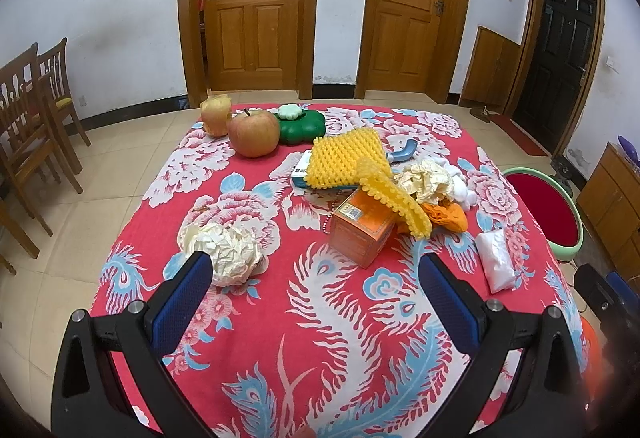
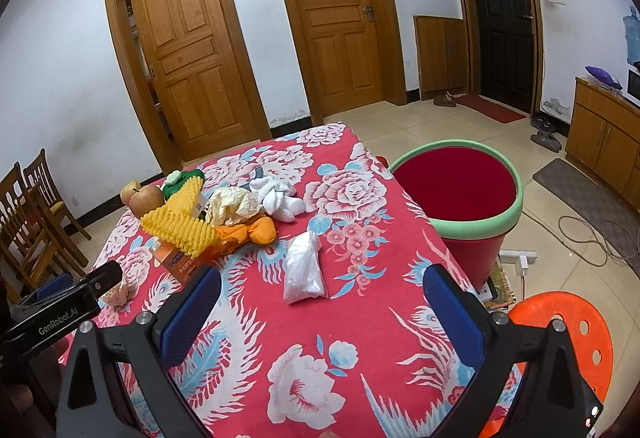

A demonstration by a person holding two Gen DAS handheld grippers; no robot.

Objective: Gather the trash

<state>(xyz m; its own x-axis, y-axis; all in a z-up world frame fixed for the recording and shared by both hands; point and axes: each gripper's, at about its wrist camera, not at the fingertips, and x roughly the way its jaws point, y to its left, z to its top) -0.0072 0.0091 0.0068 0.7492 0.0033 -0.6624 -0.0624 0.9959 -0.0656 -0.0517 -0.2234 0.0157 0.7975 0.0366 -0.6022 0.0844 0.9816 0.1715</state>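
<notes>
Both grippers hover with jaws wide apart and empty over the red floral tablecloth [image 1: 256, 318]. The left gripper [image 1: 316, 270] is near a crumpled paper ball [image 1: 228, 246]; the right gripper [image 2: 322, 286] faces a clear plastic bag [image 2: 303, 268]. The red bin [image 2: 460, 194] stands right of the table

Only one piece of lettering could be read with confidence: "GenRobot.AI", printed in pale letters on the black body of the left gripper [image 2: 60, 308] as seen from the right wrist view. The orange box [image 1: 362, 234] carried a small square code label on its top face and dark print on its side (too blurred to make out). A white card [image 1: 301, 168] under the yellow foam net [image 1: 346, 158] showed another square code, likewise unreadable.
</notes>
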